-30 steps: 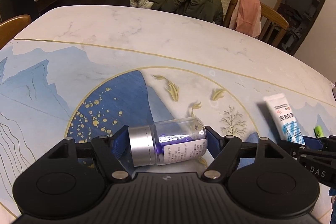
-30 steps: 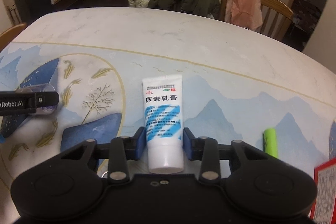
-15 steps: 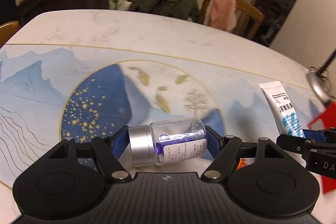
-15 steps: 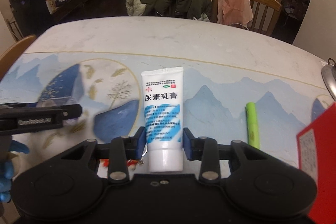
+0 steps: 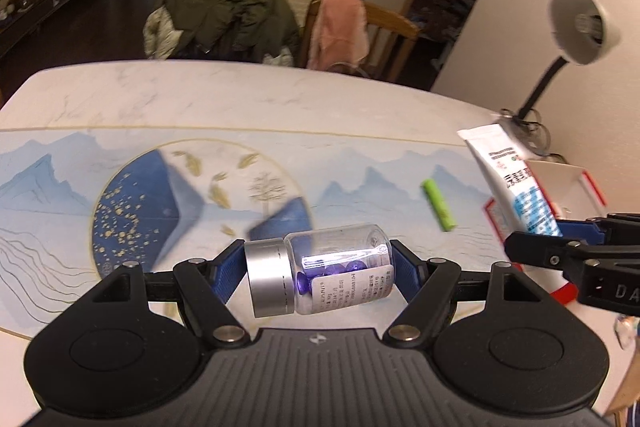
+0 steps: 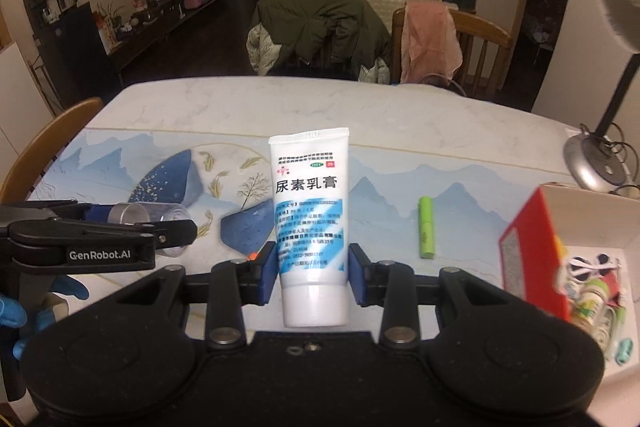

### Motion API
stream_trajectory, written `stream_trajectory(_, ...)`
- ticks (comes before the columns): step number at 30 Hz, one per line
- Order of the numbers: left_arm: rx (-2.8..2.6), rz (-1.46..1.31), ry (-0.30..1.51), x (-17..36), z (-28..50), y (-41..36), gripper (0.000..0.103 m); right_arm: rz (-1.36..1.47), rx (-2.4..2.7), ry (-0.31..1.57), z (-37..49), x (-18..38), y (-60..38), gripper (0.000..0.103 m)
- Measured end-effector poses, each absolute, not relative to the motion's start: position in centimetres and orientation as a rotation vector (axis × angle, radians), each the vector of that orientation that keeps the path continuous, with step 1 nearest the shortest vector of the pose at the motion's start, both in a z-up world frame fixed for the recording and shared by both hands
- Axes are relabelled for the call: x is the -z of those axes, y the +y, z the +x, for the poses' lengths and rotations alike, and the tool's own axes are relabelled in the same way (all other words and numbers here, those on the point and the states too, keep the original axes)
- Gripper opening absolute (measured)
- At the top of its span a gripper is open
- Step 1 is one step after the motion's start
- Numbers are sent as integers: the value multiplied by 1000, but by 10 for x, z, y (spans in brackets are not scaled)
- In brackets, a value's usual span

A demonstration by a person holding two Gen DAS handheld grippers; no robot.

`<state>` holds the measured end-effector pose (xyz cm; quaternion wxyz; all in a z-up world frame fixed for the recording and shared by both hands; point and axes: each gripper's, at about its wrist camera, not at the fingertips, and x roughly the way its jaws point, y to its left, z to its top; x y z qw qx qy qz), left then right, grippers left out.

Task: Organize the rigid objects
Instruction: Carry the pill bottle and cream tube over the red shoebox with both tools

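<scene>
Bottle (image 5: 320,269) crosswise between left claw (image 5: 318,273) pads (tube (image 6: 310,227) lengthwise in right claw (image 6: 312,273)).

Marble-look table (image 6: 280,107) with blue mountain artwork, green marker (image 6: 426,227) lying flat, red box (image 6: 532,247) (open), desk lamp (image 6: 596,163)

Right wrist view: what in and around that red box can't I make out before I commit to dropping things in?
- Red box: cut off by the right edge, and its near wall hides part of the floor.
- Box contents: blurred and small; only a pile of little items shows.
- Pill bottle: mostly hidden behind the left gripper.
- Tube: small print unreadable, cap end behind the right gripper.
</scene>
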<state>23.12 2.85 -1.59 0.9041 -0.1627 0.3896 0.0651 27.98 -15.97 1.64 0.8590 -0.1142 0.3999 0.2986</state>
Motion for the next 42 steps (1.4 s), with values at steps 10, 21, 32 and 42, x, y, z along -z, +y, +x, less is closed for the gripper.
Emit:
stream_trajectory(10, -26, -258, 763, -23, 225, -38, 75, -156, -578, 807, 260, -35, -212, 35)
stream_trajectory(21, 56, -180, 748, -35, 244, -120, 75, -80, -535, 794, 273, -37, -283, 35)
stream_trajectory(32, 111, -132, 785, -21, 279, -192, 75, -38, -473, 820, 297, -25, -360, 35)
stream_trajectory(42, 149, -83, 812, -5, 319, -248, 75, -6, -360, 828, 336, -15, -430, 35)
